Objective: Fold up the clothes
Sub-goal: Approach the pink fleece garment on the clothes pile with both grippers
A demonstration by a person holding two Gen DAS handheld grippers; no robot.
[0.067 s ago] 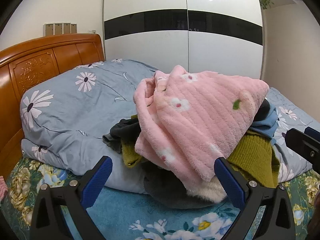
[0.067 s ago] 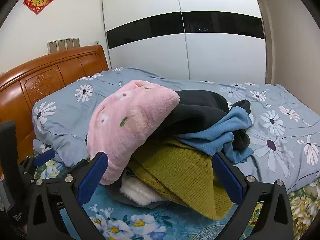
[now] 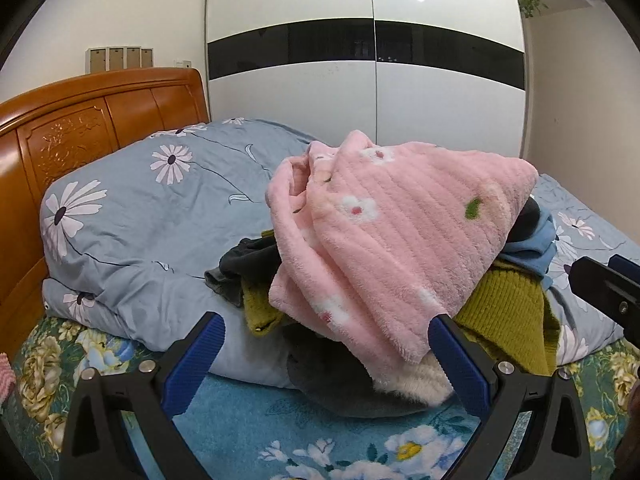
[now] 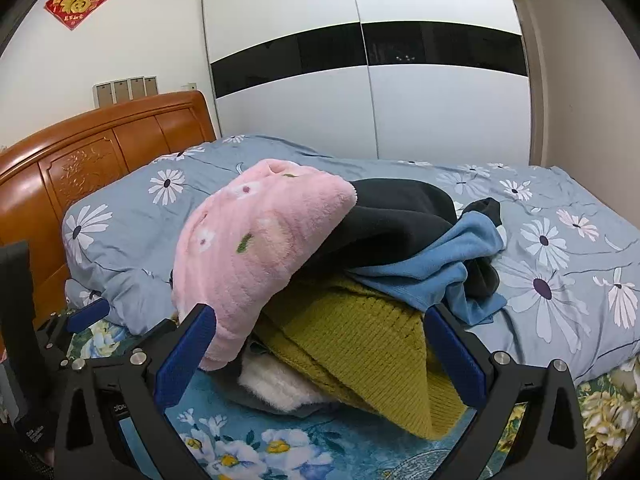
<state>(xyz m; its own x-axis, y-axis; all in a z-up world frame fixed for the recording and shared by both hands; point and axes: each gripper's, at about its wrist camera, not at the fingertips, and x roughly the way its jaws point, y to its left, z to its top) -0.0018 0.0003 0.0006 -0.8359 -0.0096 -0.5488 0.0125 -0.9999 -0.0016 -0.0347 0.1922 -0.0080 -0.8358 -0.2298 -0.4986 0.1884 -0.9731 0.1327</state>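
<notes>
Bedroom w/ white wardrobe filling the upper frame; bed is carrying a jumbled heap at centre frame. Vs the shots a moment ago, nothing is shifting: heap and both tools are sitting the same. Pink fleece is draping over black garment, blue garment and olive knit, none folded. Left tongs and right tongs are hanging spread wide, pinching nothing, low in frame just short of the heap.
</notes>
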